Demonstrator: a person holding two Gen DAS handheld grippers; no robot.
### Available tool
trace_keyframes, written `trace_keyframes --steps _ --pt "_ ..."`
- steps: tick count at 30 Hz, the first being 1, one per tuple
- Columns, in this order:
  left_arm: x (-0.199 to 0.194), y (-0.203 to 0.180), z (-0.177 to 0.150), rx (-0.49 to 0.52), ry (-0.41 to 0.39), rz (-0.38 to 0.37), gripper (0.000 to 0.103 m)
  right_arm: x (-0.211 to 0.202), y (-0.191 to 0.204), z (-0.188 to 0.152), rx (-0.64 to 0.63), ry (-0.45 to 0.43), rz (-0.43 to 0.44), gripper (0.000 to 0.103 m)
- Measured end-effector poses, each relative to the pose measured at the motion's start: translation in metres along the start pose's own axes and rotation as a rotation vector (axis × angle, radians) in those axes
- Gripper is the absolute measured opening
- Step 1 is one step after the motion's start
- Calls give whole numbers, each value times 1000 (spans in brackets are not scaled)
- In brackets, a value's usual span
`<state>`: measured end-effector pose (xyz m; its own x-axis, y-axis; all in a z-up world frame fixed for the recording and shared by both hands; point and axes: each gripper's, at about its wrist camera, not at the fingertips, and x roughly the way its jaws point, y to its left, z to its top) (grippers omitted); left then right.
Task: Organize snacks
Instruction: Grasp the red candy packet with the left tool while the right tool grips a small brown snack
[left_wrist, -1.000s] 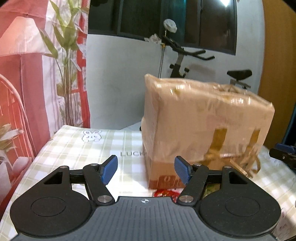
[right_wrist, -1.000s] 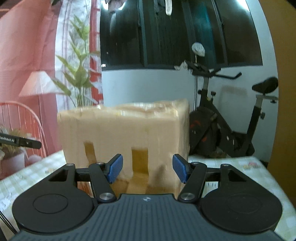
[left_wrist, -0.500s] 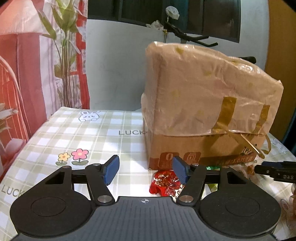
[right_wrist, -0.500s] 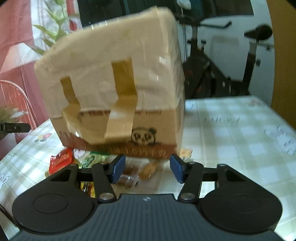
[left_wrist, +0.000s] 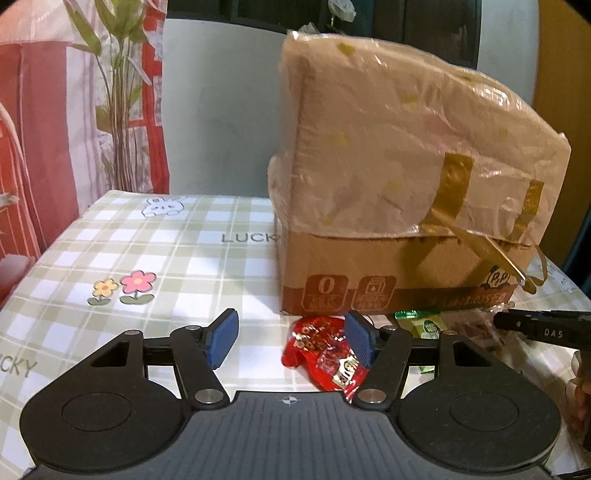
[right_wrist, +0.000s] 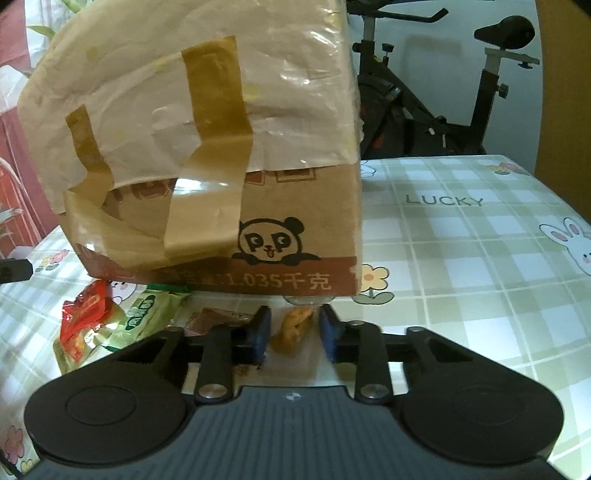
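A cardboard box (left_wrist: 402, 206) wrapped in plastic and brown tape stands on the checked tablecloth (left_wrist: 155, 258); it also shows in the right wrist view (right_wrist: 207, 162). Small snack packets lie in front of it. My left gripper (left_wrist: 291, 341) is open, and a red packet (left_wrist: 325, 354) lies by its right finger. My right gripper (right_wrist: 295, 330) is open with a small orange-brown snack (right_wrist: 293, 326) between its fingers. A brown packet (right_wrist: 218, 317), a green packet (right_wrist: 147, 314) and the red packet (right_wrist: 83, 319) lie to its left.
An exercise bike (right_wrist: 436, 99) stands behind the table. A red and white curtain (left_wrist: 55, 122) and a plant (left_wrist: 118, 74) are at the left. The right gripper's tip (left_wrist: 543, 328) shows in the left wrist view.
Both grippers have dropped and tilted down toward the table in front of the box. The right gripper's fingers have narrowed around the orange-brown snack.
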<state>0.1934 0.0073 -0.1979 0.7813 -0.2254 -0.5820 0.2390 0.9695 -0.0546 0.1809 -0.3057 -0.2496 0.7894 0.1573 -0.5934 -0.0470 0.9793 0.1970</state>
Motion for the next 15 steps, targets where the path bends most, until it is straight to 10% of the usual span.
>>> trace_keyframes --steps 15 --pt "40 -24 2 -153 59 101 72 -3 -6 -4 52 -28 49 19"
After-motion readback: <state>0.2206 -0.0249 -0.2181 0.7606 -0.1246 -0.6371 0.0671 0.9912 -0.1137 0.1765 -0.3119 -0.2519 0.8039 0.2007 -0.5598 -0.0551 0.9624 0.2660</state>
